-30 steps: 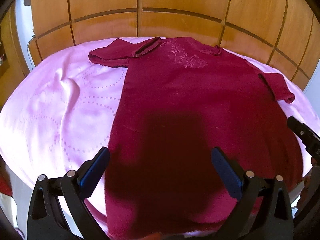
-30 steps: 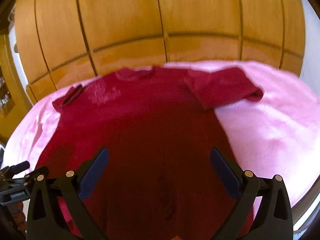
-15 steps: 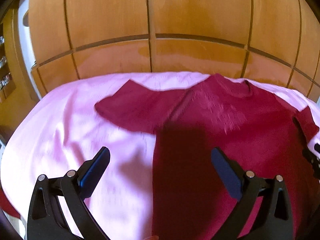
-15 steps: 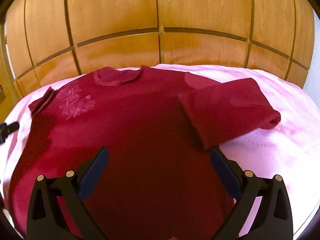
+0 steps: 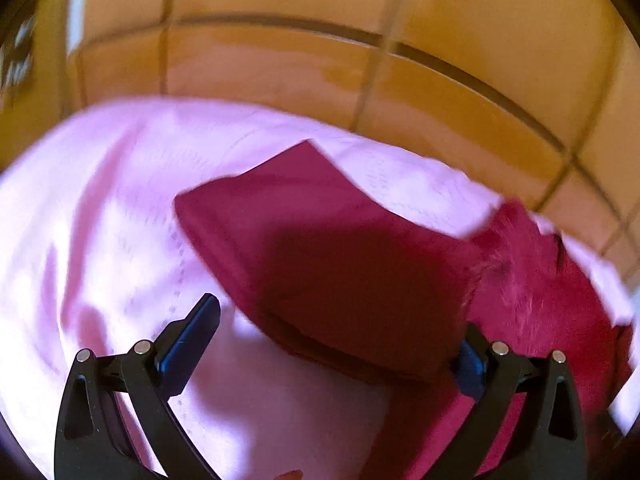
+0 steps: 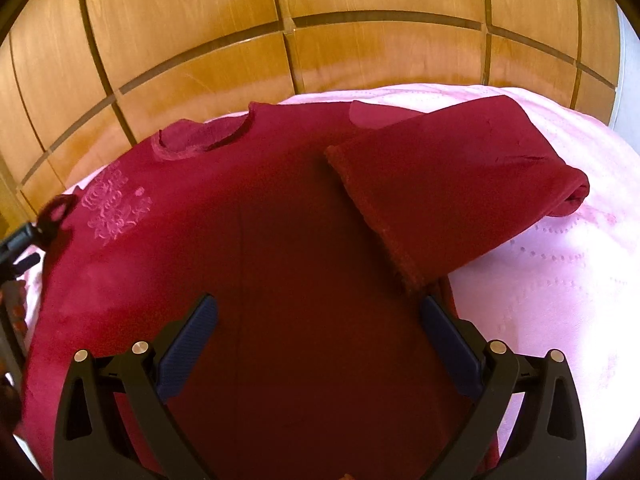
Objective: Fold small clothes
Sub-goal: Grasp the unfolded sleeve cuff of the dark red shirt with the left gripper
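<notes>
The shirt, dark red, lies flat on a pink sheet in front of a wood panel wall. In the right wrist view the shirt fills the centre and left of the frame, neckline at upper left of centre, with a paler embroidered motif at left. One sleeve is folded inward over the shirt body at centre right; its hemmed cuff edge runs diagonally toward the lower centre, and its fold end lies at the right on the sheet. The right tongs stand wide at the bottom of the frame, jaws apart, holding nothing; the cuff corner lies just beside the right-hand finger. Whether that finger touches the cloth cannot be told. The left tongs show at the left edge of this view, near the other sleeve. In the left wrist view, which is blurred, that other sleeve lies spread on the sheet at centre frame, joining the shirt body at right. The left tongs stand wide, holding nothing; the sleeve's lower edge lies between the jaws, and the cloth covers the tip of the right-hand finger. The left-hand finger is over bare sheet.
</notes>
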`<state>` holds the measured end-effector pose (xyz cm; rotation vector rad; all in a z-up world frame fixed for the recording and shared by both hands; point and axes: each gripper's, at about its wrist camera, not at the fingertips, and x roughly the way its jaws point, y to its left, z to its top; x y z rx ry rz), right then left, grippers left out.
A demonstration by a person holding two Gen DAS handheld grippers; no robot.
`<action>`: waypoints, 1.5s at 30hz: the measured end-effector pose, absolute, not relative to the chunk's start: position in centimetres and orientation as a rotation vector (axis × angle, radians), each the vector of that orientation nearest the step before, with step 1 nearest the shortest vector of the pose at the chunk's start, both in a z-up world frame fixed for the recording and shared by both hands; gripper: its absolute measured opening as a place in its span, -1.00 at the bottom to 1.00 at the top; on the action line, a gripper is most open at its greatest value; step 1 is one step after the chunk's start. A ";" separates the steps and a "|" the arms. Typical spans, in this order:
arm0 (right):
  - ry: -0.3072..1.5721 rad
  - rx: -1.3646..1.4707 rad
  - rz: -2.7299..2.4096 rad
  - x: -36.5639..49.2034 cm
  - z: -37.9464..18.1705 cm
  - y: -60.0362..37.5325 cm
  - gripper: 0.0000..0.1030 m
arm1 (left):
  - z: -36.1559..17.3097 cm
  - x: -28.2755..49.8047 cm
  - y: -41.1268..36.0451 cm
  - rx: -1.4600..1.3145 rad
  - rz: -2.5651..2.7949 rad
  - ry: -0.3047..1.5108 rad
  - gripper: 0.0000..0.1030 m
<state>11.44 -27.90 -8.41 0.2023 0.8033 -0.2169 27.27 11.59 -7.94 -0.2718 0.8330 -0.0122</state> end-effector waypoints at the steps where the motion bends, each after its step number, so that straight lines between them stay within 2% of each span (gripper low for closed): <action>1: 0.806 0.196 -0.221 11.5 -8.5 -27.8 0.94 | -8.1 27.5 12.5 -0.332 -0.010 0.834 0.96; 6: 0.803 0.197 -0.219 11.6 -8.5 -27.8 0.94 | -8.3 28.1 15.0 -0.482 -0.019 0.819 0.96; 11: 0.804 0.199 -0.218 11.6 -8.6 -27.9 0.94 | -8.7 29.0 13.7 -0.457 -0.207 0.937 0.96; 14: 0.803 0.202 -0.216 11.5 -8.6 -28.0 0.94 | -7.0 26.9 12.6 -0.297 -0.242 0.823 0.96; 17: 0.804 0.200 -0.217 11.6 -8.6 -27.9 0.94 | -6.3 27.0 14.4 -0.373 -0.187 0.768 0.96; 21: 0.804 0.197 -0.219 11.6 -8.6 -27.8 0.94 | -7.3 30.3 16.8 -0.490 -0.090 0.805 0.96; 26: 0.802 0.201 -0.217 11.6 -8.6 -27.8 0.94 | -9.7 34.1 17.1 -0.535 -0.040 0.943 0.95; 35: 0.826 0.150 -0.249 12.1 -8.7 -27.2 0.94 | -10.6 35.1 13.6 -0.364 0.000 1.013 0.95; 36: 0.828 0.148 -0.250 12.1 -8.7 -27.2 0.94 | -10.4 35.0 13.4 -0.359 0.007 1.006 0.77; 37: 0.830 0.147 -0.250 12.1 -8.7 -27.3 0.94 | -10.1 34.9 13.3 -0.350 0.022 0.993 0.12; 38: 0.831 0.148 -0.251 12.1 -8.7 -27.3 0.94 | -9.9 34.8 13.2 -0.345 0.050 0.983 -0.38; 39: 0.832 0.147 -0.251 12.0 -8.8 -27.3 0.94 | -9.8 35.0 12.9 -0.372 0.040 0.981 -0.59; 40: 0.832 0.147 -0.251 12.0 -8.8 -27.3 0.94 | -9.7 34.8 13.0 -0.444 -0.001 0.977 -0.73; 45: 0.831 0.147 -0.251 12.1 -8.8 -27.3 0.94 | -7.3 33.1 14.9 -0.436 -0.003 0.851 -0.77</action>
